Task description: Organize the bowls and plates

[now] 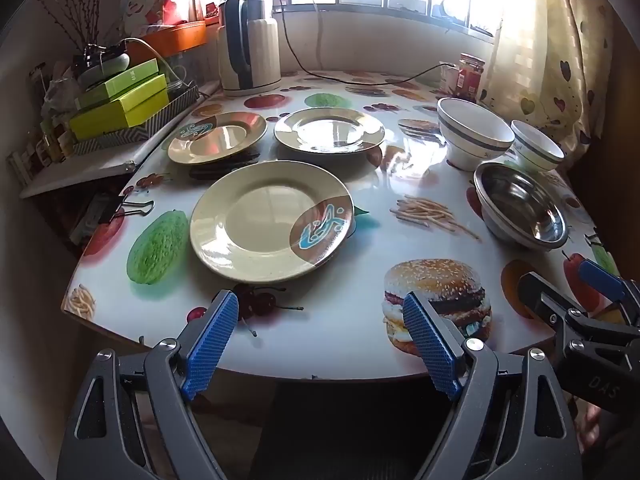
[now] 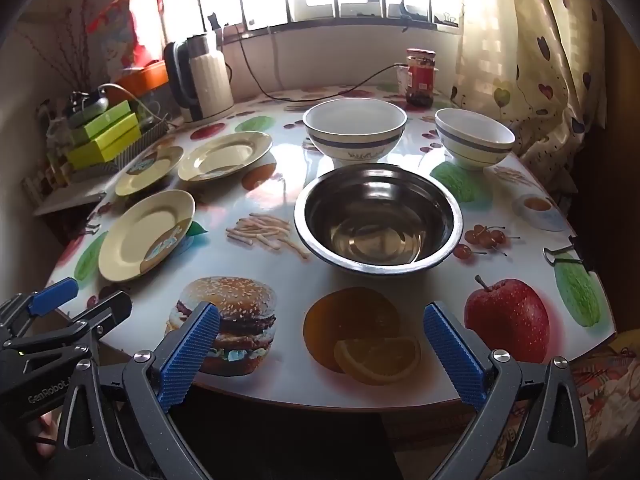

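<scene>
Three cream plates lie apart on the table: a near plate (image 1: 272, 222) (image 2: 146, 236), a far left plate (image 1: 217, 137) (image 2: 149, 171) and a far middle plate (image 1: 329, 130) (image 2: 224, 156). On the right sit a steel bowl (image 1: 520, 206) (image 2: 378, 216), a large white bowl (image 1: 474, 132) (image 2: 354, 128) and a small white bowl (image 1: 536, 146) (image 2: 474, 138). My left gripper (image 1: 320, 332) is open over the table's near edge, short of the near plate. My right gripper (image 2: 322, 346) is open near the edge, in front of the steel bowl. Both are empty.
The table (image 1: 360, 184) has a glossy cloth printed with food pictures. A kettle (image 1: 250, 40) (image 2: 200, 76), a cable and a jar (image 1: 470, 76) (image 2: 420, 76) stand at the back. Green boxes (image 1: 120, 104) are stacked on a shelf at the left. A curtain (image 2: 532, 60) hangs at the right.
</scene>
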`<state>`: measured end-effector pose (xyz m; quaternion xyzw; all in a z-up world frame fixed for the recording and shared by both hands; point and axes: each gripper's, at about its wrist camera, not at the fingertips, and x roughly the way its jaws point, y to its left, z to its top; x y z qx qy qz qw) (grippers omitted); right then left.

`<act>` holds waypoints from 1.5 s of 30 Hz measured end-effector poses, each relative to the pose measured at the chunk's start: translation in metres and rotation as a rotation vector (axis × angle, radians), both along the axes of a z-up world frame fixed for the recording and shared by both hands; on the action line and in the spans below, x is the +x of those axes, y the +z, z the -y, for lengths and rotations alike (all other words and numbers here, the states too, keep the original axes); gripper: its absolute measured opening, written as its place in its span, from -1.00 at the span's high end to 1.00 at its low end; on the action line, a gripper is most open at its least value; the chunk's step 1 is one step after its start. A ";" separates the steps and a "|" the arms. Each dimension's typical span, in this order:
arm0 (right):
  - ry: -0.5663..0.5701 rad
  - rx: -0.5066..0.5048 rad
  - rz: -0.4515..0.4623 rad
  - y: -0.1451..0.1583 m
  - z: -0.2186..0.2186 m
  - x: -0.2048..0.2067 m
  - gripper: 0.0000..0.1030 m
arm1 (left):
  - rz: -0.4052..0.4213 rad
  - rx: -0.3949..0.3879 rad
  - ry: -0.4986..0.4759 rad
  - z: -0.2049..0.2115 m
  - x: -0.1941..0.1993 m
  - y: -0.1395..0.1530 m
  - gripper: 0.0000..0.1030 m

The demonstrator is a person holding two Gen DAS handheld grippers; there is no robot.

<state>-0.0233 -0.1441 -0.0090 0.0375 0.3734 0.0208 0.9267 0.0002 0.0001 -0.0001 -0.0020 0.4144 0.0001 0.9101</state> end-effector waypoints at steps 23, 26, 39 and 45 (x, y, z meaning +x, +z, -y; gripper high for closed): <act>0.004 -0.048 0.115 0.019 -0.005 -0.003 -1.00 | -0.004 0.005 -0.011 0.003 0.009 0.006 -0.65; 0.007 -0.039 0.118 0.021 -0.003 -0.007 -1.00 | 0.000 0.002 -0.012 0.004 0.008 0.007 -0.65; -0.023 -0.033 0.079 0.022 0.004 -0.010 -1.00 | 0.047 -0.005 -0.016 0.010 0.006 0.017 -0.65; -0.011 -0.036 0.090 0.022 0.003 -0.008 -1.00 | 0.044 0.007 0.003 0.008 0.006 0.019 -0.65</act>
